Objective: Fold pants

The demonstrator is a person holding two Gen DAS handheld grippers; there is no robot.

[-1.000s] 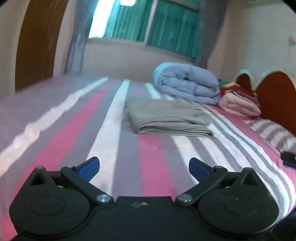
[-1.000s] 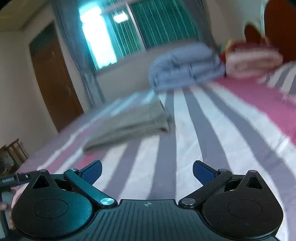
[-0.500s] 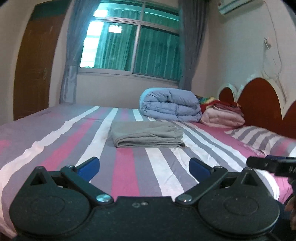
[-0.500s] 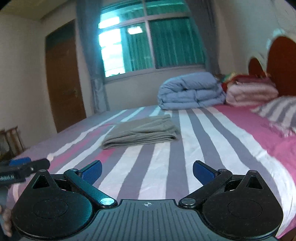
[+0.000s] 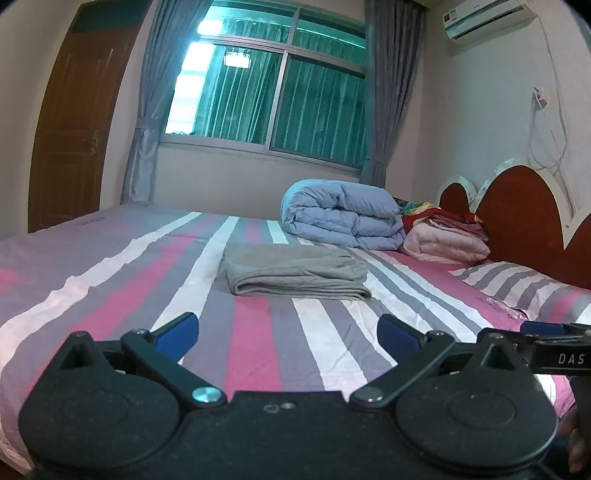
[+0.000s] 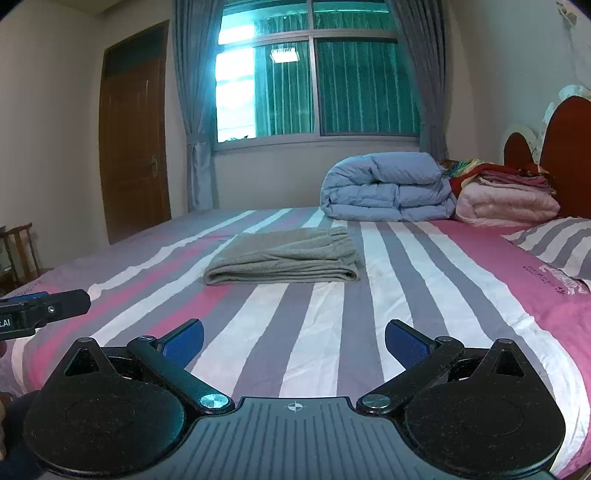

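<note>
Grey pants (image 5: 295,271) lie folded on the striped bed (image 5: 258,350), seemingly finished; left gripper (image 5: 288,330) and right gripper (image 6: 294,338) hover near, fingers spread, empty.

A bed (image 5: 110,280) with a pink, grey and white striped sheet filled the room. At its far side lay a rolled blue duvet (image 5: 343,214) — beside it a pile of pink and red blankets (image 5: 443,236) against the wooden headboard (image 5: 517,210). A striped pillow (image 6: 557,240) lay nearby. Behind stood a curtained window (image 6: 317,81), a brown door (image 6: 135,147) and — high up — an air conditioner (image 5: 487,18).
</note>
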